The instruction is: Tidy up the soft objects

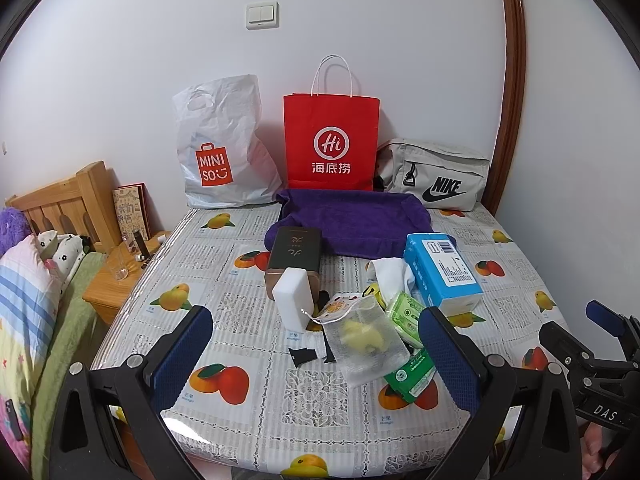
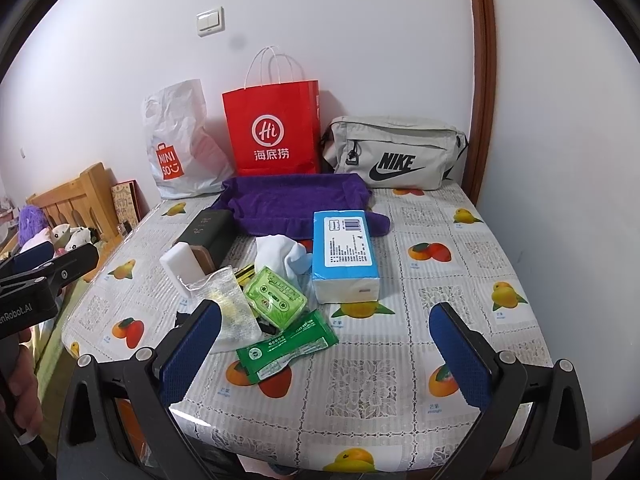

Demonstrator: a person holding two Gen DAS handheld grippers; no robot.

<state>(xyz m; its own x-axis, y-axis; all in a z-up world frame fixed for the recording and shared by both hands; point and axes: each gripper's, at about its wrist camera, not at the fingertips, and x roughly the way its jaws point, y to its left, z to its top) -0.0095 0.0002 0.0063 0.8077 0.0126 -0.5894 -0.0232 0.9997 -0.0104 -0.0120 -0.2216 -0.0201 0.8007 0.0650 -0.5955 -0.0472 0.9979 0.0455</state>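
Note:
A purple towel (image 1: pixel 352 220) (image 2: pixel 296 204) lies at the back of the table. In front of it are a blue tissue pack (image 1: pixel 442 272) (image 2: pixel 344 254), a white sock (image 1: pixel 390 274) (image 2: pixel 280 254), a white sponge block (image 1: pixel 292 300) (image 2: pixel 182 266), a mesh pouch with a yellow item (image 1: pixel 366 340) (image 2: pixel 230 304), a green cassette-print pack (image 2: pixel 276 296) and a green wipes packet (image 1: pixel 410 374) (image 2: pixel 286 350). My left gripper (image 1: pixel 316 356) is open and empty, near the table's front edge. My right gripper (image 2: pixel 326 354) is open and empty beside it.
A Miniso plastic bag (image 1: pixel 218 148), a red paper bag (image 1: pixel 331 140) and a grey Nike bag (image 1: pixel 436 176) stand against the back wall. A dark box (image 1: pixel 296 254) lies mid-table. A wooden nightstand with a glass (image 1: pixel 116 270) and a bed are to the left.

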